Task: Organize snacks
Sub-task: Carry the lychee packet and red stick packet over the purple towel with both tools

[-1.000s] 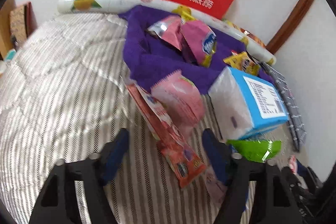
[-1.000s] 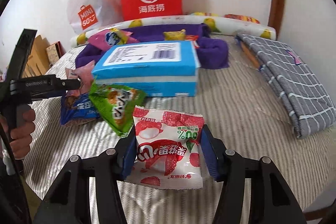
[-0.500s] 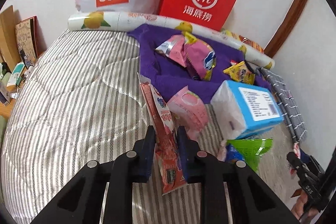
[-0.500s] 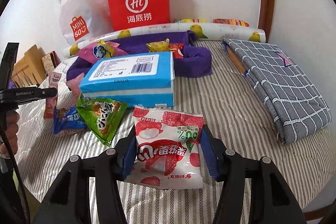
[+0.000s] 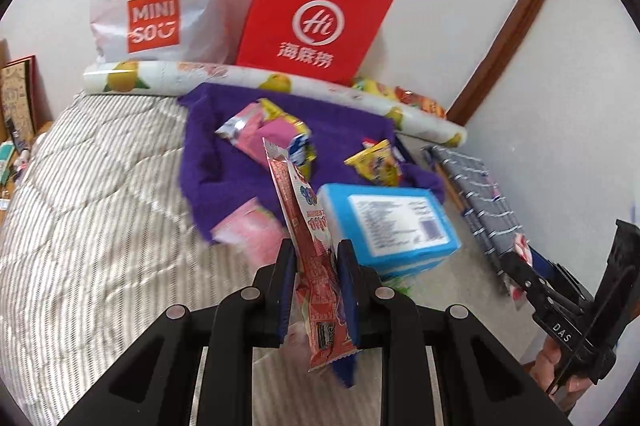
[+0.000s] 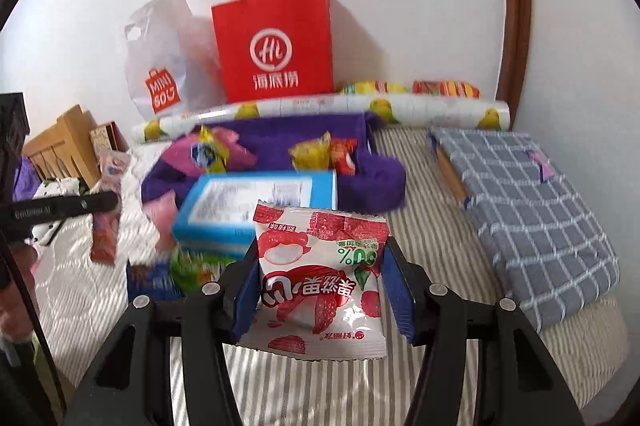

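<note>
Red foil, a long snack stick packet (image 5: 310,246), stands edge-on clamped in the left tongs (image 5: 316,290), clear of the bed (image 5: 92,194). Right tongs (image 6: 320,286) pinch a lychee jelly pouch (image 6: 320,274) by its sides, likely bound for the purple blanket (image 6: 304,134) ahead, where other snacks gather.

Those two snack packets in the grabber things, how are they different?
The red stick packet is long and narrow; the lychee packet is wide and squarish. The red stick packet is mostly red, while the lychee packet is white with red fruit pictures. The left gripper pinches the stick with jaws nearly together; the right gripper spans the lychee packet with jaws apart. Both are sealed and gripped.
</note>
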A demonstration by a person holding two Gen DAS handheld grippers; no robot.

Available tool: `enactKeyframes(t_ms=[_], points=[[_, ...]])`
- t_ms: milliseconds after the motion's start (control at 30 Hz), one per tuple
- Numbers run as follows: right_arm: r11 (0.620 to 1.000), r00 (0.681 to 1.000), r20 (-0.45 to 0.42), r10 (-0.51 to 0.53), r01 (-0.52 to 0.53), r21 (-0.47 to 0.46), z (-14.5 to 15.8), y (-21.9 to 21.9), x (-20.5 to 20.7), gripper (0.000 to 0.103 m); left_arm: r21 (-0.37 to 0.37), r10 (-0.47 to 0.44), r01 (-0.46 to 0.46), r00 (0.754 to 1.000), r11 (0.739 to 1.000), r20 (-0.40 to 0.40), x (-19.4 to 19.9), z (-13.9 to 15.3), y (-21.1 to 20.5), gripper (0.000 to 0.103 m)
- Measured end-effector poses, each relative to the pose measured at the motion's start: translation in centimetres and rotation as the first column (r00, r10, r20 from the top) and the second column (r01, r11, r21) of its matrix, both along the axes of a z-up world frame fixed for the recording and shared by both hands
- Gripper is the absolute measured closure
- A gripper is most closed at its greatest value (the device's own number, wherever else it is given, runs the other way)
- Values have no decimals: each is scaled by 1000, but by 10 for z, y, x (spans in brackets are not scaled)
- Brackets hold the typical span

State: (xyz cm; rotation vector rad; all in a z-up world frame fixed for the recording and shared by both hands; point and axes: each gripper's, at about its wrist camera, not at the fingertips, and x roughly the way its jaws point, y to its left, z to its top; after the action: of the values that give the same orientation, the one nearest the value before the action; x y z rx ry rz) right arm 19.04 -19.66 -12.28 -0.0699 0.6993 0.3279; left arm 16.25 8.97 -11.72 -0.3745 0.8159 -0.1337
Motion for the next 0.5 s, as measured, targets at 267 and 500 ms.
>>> enactKeyframes(t_ms=[267,500], points=[[999,999,33,10,-12,43,26,12,36,47,16,-5,5,1000,1000,29,30,12,-17,83],[997,999,36,11,-14,74,38,23,76,47,-9,5,-5,999,1000,31,59,14,-12,83]])
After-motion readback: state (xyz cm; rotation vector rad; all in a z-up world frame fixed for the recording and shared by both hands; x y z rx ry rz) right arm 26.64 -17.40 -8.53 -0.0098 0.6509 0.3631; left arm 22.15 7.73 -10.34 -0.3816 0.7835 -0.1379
